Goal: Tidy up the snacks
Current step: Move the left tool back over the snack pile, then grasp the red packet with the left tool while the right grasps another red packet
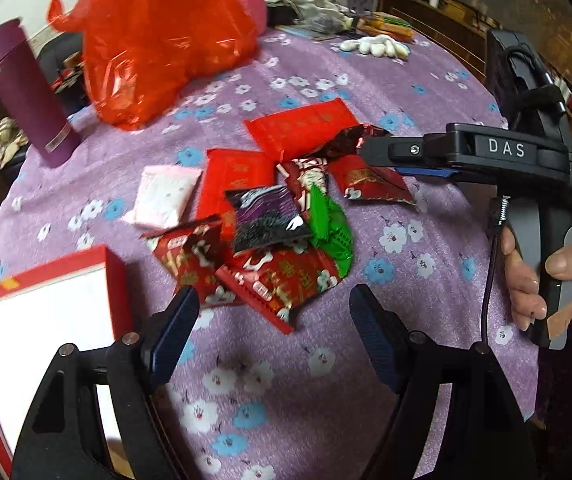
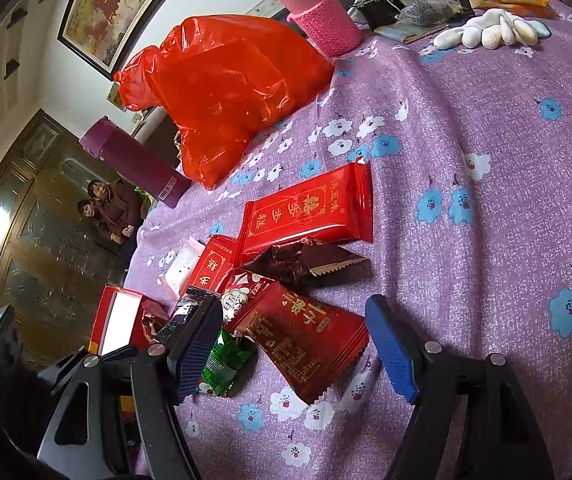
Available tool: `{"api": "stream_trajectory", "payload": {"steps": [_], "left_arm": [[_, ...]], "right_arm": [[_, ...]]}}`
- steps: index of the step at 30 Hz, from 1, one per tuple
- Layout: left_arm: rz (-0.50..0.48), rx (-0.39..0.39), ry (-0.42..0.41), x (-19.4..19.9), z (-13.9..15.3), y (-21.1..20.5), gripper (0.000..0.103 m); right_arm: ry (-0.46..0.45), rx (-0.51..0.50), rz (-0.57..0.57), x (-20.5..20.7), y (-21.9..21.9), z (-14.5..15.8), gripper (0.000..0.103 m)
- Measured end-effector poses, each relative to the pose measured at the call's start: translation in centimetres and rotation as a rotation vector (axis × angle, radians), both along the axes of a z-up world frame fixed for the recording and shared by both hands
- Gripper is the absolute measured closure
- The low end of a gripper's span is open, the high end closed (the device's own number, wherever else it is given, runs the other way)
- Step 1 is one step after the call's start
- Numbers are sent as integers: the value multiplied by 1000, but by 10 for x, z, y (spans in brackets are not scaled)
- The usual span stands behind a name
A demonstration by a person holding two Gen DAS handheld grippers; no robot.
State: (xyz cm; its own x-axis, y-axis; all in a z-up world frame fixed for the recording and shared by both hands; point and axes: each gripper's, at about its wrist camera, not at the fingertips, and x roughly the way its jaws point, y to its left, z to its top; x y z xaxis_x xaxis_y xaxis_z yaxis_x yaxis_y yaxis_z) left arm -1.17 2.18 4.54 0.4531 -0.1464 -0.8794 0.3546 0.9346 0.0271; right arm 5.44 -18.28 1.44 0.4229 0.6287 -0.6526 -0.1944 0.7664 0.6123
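My right gripper straddles the dark red snack packet at the pile's edge, jaws wide; I'd lower squarely, then pinch. Left gripper, jaws wide and empty, hovers beside the red box.

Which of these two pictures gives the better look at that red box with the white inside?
The left wrist view. There the red box fills the lower left corner, with its red rim and white inside plain, though the picture edge crops it. In the right wrist view the same box is small and far off, partly hidden behind snack packets and the gripper's finger.
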Motion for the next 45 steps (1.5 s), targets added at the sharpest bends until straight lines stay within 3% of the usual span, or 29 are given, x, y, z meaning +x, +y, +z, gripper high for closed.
{"api": "stream_trajectory", "payload": {"steps": [7,12,17,22,27,31,32,33,39,45], "left_arm": [[-140,28,12,2,-3,-18,25],[-139,37,5,13,-3,-18,26],[-201,82,6,14,-8,-28,26],[-197,88,30,18,-21,-28,47],[-192,62,2,13,-23,-27,54],[-172,39,15,5,-24,-23,59],[-169,19,38,3,-27,-21,68],[-169,3,49,0,-29,-20,71],[-138,-51,35,-23,-25,-19,72],[-48,-112,41,-36,-23,-6,72]], "right_arm": [[3,0,0,1,1,0,27],[5,3,0,1,1,0,26],[4,4,1,1,1,0,25],[20,43,-20,3,-7,0,26],[-18,64,-36,3,-10,5,24],[-32,21,-2,3,0,5,24],[-26,6,11,3,4,4,24],[-24,-16,26,4,9,2,24],[-72,-126,63,-2,24,3,25],[-138,-277,116,-11,43,4,26]]}}
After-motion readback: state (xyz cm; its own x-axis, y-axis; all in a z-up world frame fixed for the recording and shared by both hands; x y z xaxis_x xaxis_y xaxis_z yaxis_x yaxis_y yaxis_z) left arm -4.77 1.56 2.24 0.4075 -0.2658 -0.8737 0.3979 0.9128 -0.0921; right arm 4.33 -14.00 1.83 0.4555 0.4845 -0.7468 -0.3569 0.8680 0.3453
